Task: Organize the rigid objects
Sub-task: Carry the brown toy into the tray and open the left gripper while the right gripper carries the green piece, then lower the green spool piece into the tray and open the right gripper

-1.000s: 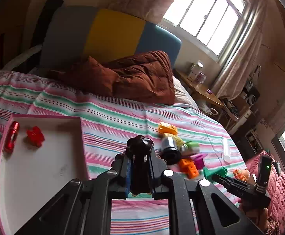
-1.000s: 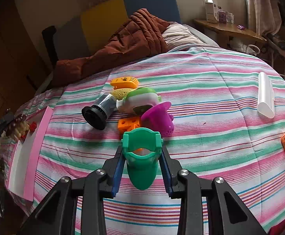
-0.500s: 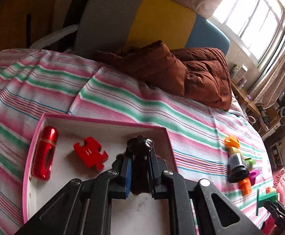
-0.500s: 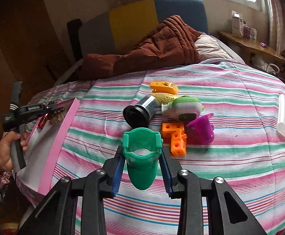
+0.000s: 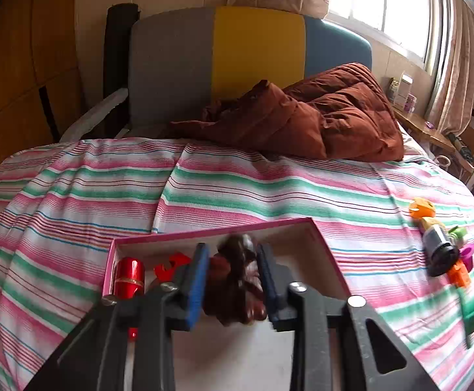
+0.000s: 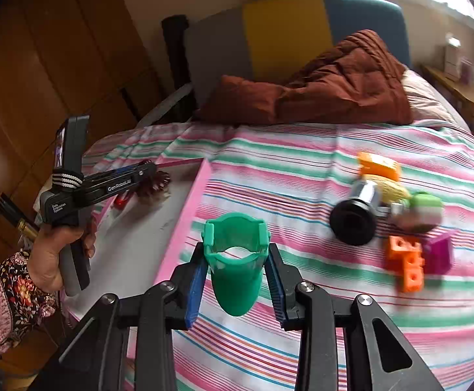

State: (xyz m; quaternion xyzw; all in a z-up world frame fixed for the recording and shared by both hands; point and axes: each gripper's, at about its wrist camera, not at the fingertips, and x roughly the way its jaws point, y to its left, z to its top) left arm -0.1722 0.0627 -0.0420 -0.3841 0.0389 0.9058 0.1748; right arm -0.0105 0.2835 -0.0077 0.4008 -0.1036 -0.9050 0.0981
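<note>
Pinecone-like dark brown piece (image 5: 240, 280) sat between the blue pads of the left gripper (image 5: 233, 280) over the near part of the pink-rimmed tray (image 5: 326, 254); the jaws had just been opening, with a gap showing on the piece's left side, so the pads no longer clamped it. Whether the piece touched the tray floor could not be told. Further left in the tray lay a red metallic cylinder (image 5: 128, 277) and a red jigsaw-shaped piece (image 5: 171, 265), just beside each other. The right gripper (image 6: 235, 270) was closed on a green plastic cup-shaped part (image 6: 235, 260), held above the striped bedspread (image 6: 302, 169) just right of the tray's pink edge. To the right on the bedspread sat a loose cluster: black-and-silver cylinder (image 6: 355, 218), orange blocks (image 6: 406, 264), magenta piece (image 6: 438, 252), and a green-and-white item (image 6: 422, 211), blurred. A rust-brown quilt (image 5: 318, 120) lay far, against the grey, yellow and blue headboard (image 5: 246, 52). A hand (image 6: 52, 254) in a floral sleeve held the left gripper's handle.
</note>
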